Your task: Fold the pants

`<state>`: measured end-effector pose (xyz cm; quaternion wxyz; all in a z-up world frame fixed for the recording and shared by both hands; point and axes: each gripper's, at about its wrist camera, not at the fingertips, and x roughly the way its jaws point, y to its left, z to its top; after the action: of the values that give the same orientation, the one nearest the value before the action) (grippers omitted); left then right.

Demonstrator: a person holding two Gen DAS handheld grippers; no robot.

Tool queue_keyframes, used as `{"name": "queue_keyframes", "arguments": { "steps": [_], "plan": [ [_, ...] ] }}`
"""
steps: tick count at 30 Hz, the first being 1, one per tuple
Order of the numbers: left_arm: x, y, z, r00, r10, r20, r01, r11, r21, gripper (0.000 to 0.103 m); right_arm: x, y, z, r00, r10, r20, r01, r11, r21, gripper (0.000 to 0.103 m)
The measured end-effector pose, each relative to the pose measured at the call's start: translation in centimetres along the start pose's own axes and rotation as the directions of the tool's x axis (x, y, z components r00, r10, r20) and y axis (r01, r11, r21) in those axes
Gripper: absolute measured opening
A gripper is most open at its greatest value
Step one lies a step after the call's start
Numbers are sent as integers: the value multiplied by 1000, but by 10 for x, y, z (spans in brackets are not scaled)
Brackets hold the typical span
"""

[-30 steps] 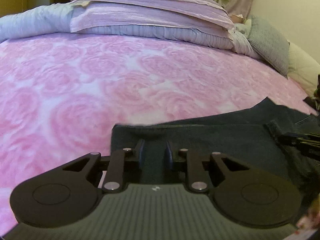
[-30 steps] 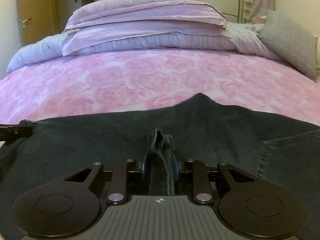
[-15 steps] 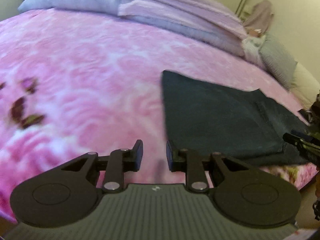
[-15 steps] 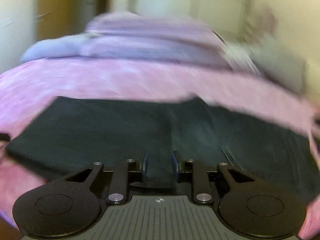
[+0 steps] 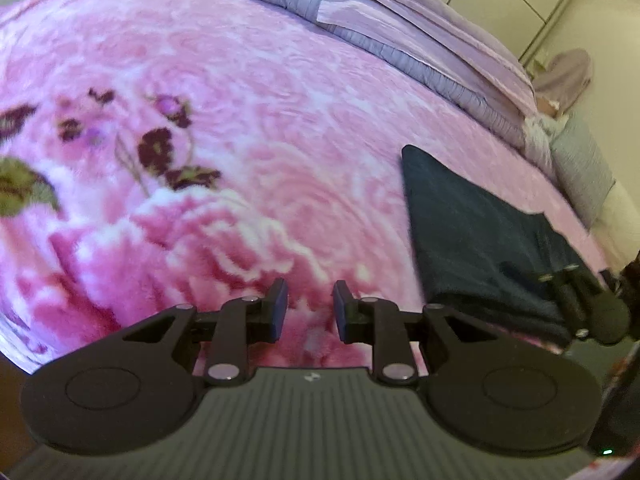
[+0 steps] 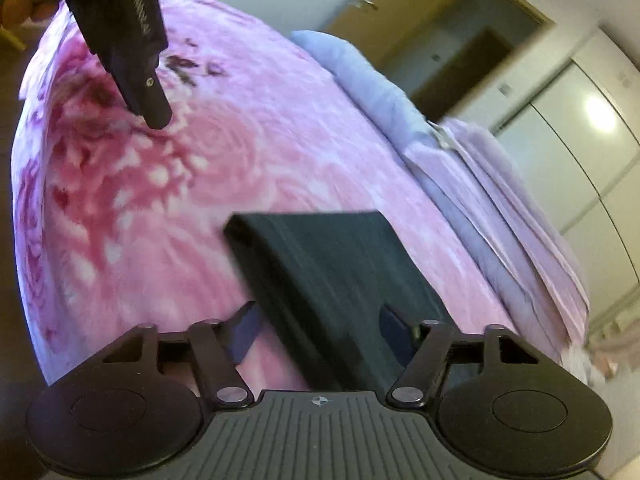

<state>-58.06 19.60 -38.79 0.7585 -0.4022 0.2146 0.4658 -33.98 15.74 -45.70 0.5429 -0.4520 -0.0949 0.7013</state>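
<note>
The left tool hangs released, its fingers parted over bare pink rose-print bedspread, nothing between them. The right tool is spread wide, straddling the near end of the folded dark pants without clasping them. The pants lie flat on the bed near its front edge, to the right of the left tool. Beyond them, folded lilac quilts are stacked at the far side.
</note>
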Motion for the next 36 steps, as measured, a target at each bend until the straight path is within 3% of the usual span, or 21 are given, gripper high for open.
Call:
{"name": "queue_keyframes", "arguments": {
  "steps": [4, 7, 8, 9, 11, 12, 14, 17, 20, 22, 26, 30, 32, 33, 34, 35, 36],
  "plan": [
    [7, 0, 4, 1000, -16, -1, 16, 1000, -23, 20, 20, 21, 12, 1000, -13, 11, 14, 996, -90, 30],
    [12, -3, 7, 1000, -18, 0, 18, 999, -32, 21, 29, 28, 14, 999, -33, 14, 34, 995, -93, 21],
    [13, -4, 7, 1000, -16, 1, 16, 999, -32, 21, 31, 26, 13, 999, -36, 21, 37, 996, -77, 13],
    [14, -6, 9, 1000, -17, 1, 17, 999, -31, 21, 31, 21, 12, 999, -39, 30, 40, 998, -39, 5],
    [16, -11, 13, 1000, -28, 2, 28, 999, -31, 21, 22, 0, 13, 997, -32, 66, 25, 995, 93, 4],
    [16, -15, 16, 999, -38, 8, 38, 999, -31, 21, 15, -15, 14, 995, -32, 90, 14, 982, 187, 4],
    [17, -29, 24, 998, -63, 25, 63, 998, -20, 21, -1, -53, 13, 990, -50, 133, -6, 919, 395, 3],
    [20, -62, 36, 992, -114, 51, 113, 993, 30, 21, -29, -119, -4, 978, -128, 166, -14, 749, 662, 3],
    [28, -109, 48, 978, -201, 61, 194, 975, 105, 21, -71, -189, -44, 955, -241, 173, -21, 529, 848, 3],
    [38, -150, 53, 961, -271, 51, 260, 952, 163, 21, -106, -225, -81, 934, -324, 150, -9, 398, 917, 3],
    [62, -226, 48, 921, -389, -3, 377, 892, 247, 21, -169, -272, -173, 888, -457, 45, 41, 175, 984, 4],
    [95, -293, 22, 890, -444, -102, 453, 839, 301, 21, -201, -281, -283, 857, -495, -146, 152, -29, 988, 4],
    [117, -318, 1, 887, -429, -173, 462, 832, 308, 21, -195, -276, -349, 878, -384, -284, 223, -197, 955, 11],
    [126, -324, -6, 884, -423, -200, 466, 830, 306, 21, -188, -272, -384, 907, -295, -302, 214, -295, 931, 14],
    [133, -331, -15, 882, -414, -225, 467, 831, 304, 21, -186, -265, -417, 937, -231, -263, 153, -404, 902, 14],
    [138, -337, -22, 881, -405, -243, 466, 831, 305, 21, -190, -256, -436, 946, -271, -177, 27, -480, 877, 16],
    [141, -341, -29, 881, -401, -252, 465, 831, 305, 21, -195, -251, -447, 941, -320, -114, -78, -531, 844, 26]
  ]
}}
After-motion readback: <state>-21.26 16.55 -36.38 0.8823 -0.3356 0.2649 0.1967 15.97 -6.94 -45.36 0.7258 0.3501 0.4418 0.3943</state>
